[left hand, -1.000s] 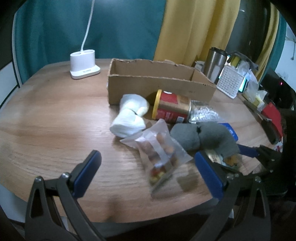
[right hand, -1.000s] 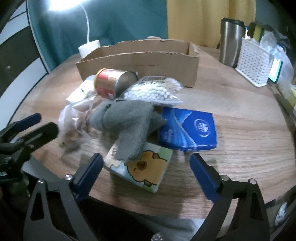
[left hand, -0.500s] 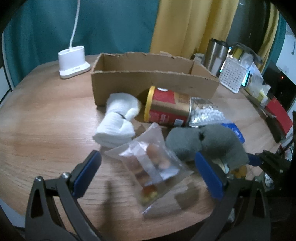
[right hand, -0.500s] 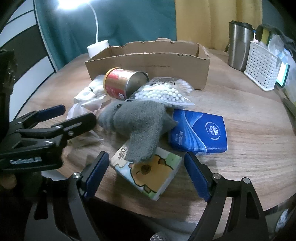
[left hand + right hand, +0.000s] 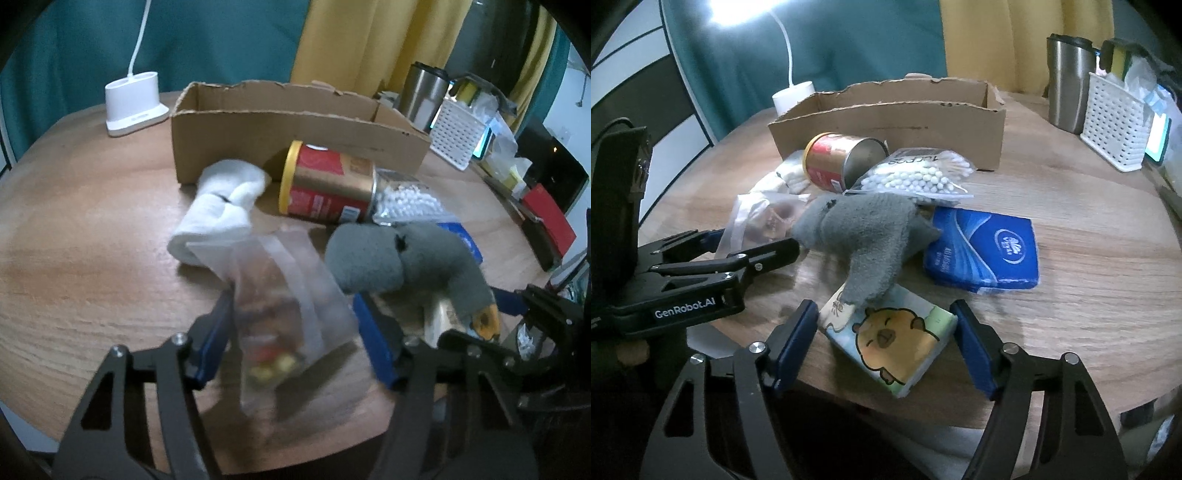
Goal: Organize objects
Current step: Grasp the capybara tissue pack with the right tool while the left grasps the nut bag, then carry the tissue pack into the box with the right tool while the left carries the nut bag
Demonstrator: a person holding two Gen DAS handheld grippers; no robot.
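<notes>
A clear snack bag (image 5: pixel 284 295) lies on the round wooden table (image 5: pixel 92 229), between the jaws of my left gripper (image 5: pixel 295 336), which have closed in around its near end. My right gripper (image 5: pixel 886 339) straddles a cartoon tissue pack (image 5: pixel 897 336), jaws close to its sides with small gaps. A grey sock (image 5: pixel 868 236) drapes over that pack. A blue tissue pack (image 5: pixel 986 251), a bag of cotton swabs (image 5: pixel 916 177), a red and gold can (image 5: pixel 328 184) and a white sock (image 5: pixel 221 210) lie before an open cardboard box (image 5: pixel 291 129).
A white lamp base (image 5: pixel 133 103) stands at the back left. A steel tumbler (image 5: pixel 1067 81) and a white perforated basket (image 5: pixel 1115 125) stand at the back right. The table's front edge runs just under both grippers.
My left gripper moved forward onto the snack bag and its jaws narrowed around it. My right gripper moved forward over the cartoon tissue pack and its jaws narrowed.
</notes>
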